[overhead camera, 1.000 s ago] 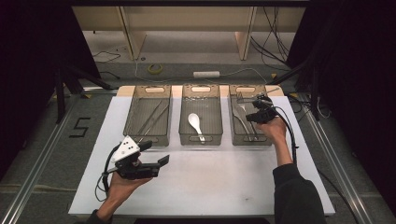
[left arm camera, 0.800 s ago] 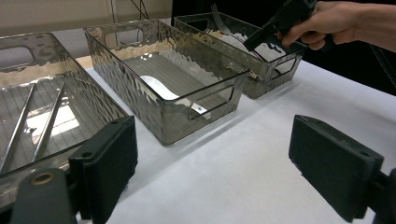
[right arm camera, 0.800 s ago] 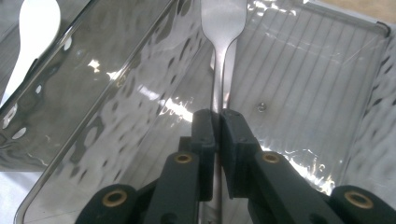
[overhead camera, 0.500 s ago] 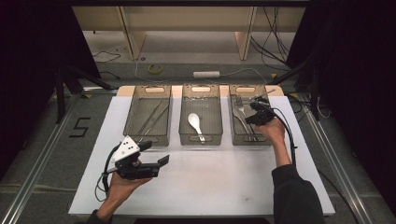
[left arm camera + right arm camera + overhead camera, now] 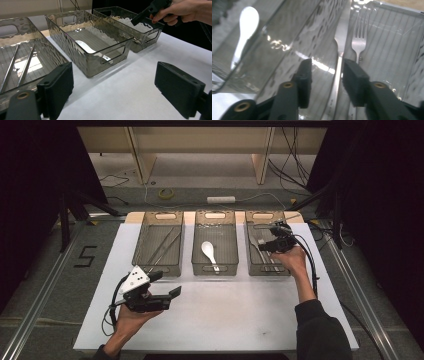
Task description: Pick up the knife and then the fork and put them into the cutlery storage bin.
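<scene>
Since the last frame your right gripper (image 5: pixel 325 75) has just been opening its jaws while parked over the right bin (image 5: pixel 250 251), and the hand itself has barely shifted. In the right gripper view a piece of metal cutlery (image 5: pixel 337 82) lies lengthwise in the gap between the pads, but they're not pressing on it, so I'd call that a release: it looks dropped off in the bin, next to the fork (image 5: pixel 359 40) already lying there. So this piece is probably sorted, and all that's left for that hand is to pull clear.

Your left gripper (image 5: pixel 112 92) sits low over the white tabletop (image 5: pixel 240 315) in front of the bins, jaws spread wide with nothing between them. The white spoon (image 5: pixel 208 251) lies in the middle bin (image 5: pixel 215 268), and the chopsticks (image 5: pixel 165 247) in the left bin (image 5: pixel 145 232).
</scene>
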A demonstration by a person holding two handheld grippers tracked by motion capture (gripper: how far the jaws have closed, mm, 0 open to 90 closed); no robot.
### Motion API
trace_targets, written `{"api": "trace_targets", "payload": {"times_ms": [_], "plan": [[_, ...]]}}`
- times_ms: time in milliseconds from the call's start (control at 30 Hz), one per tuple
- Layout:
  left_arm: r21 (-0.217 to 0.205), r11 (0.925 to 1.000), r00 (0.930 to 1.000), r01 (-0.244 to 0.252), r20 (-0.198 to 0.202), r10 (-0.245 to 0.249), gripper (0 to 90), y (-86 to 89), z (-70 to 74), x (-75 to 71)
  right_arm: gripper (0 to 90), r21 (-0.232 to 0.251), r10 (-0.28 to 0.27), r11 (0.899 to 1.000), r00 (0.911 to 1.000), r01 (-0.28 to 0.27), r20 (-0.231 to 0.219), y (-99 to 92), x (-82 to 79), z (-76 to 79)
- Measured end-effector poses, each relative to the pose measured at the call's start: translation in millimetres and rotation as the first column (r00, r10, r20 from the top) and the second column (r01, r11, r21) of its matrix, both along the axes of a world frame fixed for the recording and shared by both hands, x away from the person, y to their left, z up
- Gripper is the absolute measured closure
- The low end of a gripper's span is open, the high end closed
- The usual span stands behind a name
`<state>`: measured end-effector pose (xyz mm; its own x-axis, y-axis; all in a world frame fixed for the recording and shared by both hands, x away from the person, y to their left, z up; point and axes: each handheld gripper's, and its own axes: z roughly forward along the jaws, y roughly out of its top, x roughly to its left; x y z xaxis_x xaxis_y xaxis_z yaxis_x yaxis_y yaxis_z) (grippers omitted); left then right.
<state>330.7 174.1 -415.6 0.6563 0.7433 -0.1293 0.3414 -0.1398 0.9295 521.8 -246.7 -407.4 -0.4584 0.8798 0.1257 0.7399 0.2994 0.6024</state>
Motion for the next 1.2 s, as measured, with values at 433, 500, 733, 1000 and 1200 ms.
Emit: {"api": "trace_targets", "payload": {"times_ms": [433,500,733,1000,1200], "plan": [[0.006,1.0000,1.0000,-0.001,0.000,0.001,15.0,0.5,-0.4,0.0,40.3,0.119,0.015,0.993,0.9955,-0.027,0.094,-0.7,-38.6,12.7],[0.001,1.0000,1.0000,-0.004,-0.003,0.004,15.0,0.3,-0.7,0.1,38.9,0.129,0.018,0.991,0.9933,-0.033,0.114,0.1,-46.3,14.3],[0.001,1.0000,1.0000,-0.005,-0.006,0.005,14.9,0.6,-0.9,0.2,35.7,0.138,0.019,0.989,0.9813,-0.046,0.192,3.9,-67.3,19.9],[0.001,1.0000,0.9999,-0.007,-0.010,0.007,14.9,0.9,-1.6,0.8,34.4,0.156,0.036,0.985,0.9700,-0.075,0.240,7.1,-87.5,18.6],[-0.002,1.0000,0.9998,-0.008,-0.017,0.008,14.9,1.4,-1.7,1.0,32.5,0.167,0.061,0.980,0.9615,-0.109,0.268,7.7,-100.1,18.6]]}}
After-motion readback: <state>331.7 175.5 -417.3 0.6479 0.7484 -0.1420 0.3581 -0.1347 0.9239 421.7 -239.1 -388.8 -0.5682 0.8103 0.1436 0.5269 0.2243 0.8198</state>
